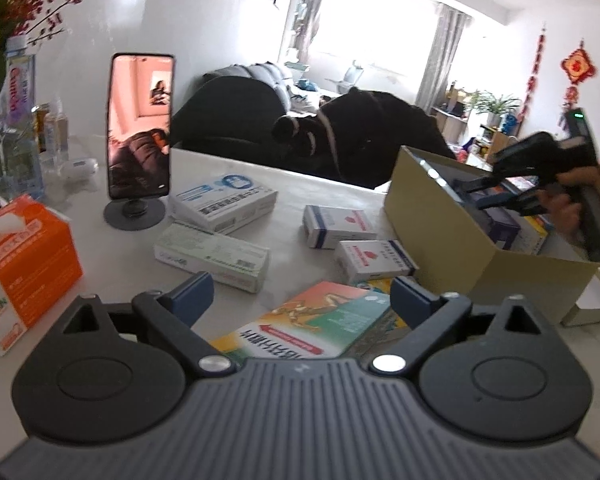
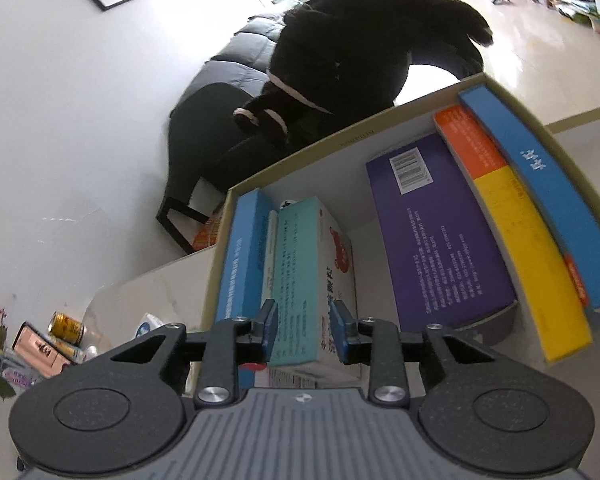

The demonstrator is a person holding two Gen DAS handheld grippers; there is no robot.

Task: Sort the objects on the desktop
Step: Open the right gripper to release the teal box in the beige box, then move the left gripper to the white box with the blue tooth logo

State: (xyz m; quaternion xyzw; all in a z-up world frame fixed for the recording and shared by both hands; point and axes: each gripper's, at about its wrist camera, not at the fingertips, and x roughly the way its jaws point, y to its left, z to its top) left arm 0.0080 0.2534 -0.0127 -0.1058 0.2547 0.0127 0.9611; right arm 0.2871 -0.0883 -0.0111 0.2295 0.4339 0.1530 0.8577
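My left gripper (image 1: 302,296) is open above a green and orange medicine box (image 1: 320,324) on the white table (image 1: 288,188). Other medicine boxes lie beyond: two red-and-white ones (image 1: 338,226) (image 1: 374,260) and two pale ones (image 1: 222,200) (image 1: 212,256). At right stands the cardboard box (image 1: 440,236), with my right gripper (image 1: 482,196) reaching into it. In the right wrist view my right gripper (image 2: 306,332) is shut on a teal and white box (image 2: 308,280) inside the cardboard box (image 2: 220,248), beside blue (image 2: 240,264), purple (image 2: 432,232), yellow-orange (image 2: 516,232) and blue (image 2: 548,196) boxes.
A phone on a stand (image 1: 140,128) and an orange tissue box (image 1: 24,264) are at left, with bottles (image 1: 18,112) and flowers behind. A dark sofa with a black plush (image 1: 340,128) lies past the table edge. Cans (image 2: 66,326) stand at the table's far end.
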